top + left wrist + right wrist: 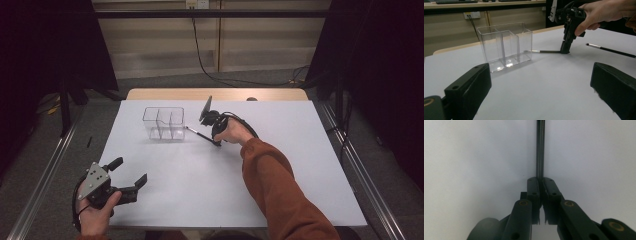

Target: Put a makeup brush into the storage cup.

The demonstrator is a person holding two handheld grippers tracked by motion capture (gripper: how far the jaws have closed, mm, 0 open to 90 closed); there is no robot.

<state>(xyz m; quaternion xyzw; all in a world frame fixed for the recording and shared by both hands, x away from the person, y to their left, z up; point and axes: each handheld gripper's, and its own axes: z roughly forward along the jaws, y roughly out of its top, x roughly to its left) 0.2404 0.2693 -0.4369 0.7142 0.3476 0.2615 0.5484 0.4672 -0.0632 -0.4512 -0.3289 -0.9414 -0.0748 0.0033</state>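
High view: right gripper [216, 141], tipped down near the middle of the white table [300, 165], clamped on the end of a thin black brush [199, 133] lying flat. Bristle end close beside the clear 3-compartment organizer [164, 123], toward the far edge, left of centre. Left gripper [131, 176] held off the near left corner, jaws spread wide, nothing between them.

Left gripper view: 2 black jaws rising far apart from the bottom corners, bare table between them. Beyond, the organizer upright and empty, the brush [544, 51] on the table with its pale tip just short of the organizer's right wall. Right gripper [564, 51] pinching the handle end from above, a hand [602, 12] wrapped round its grip. A 2nd brush [610, 50] lying apart at the right.

Right gripper view: jaws drawn together on the dark handle [540, 150], running straight up across the white surface.
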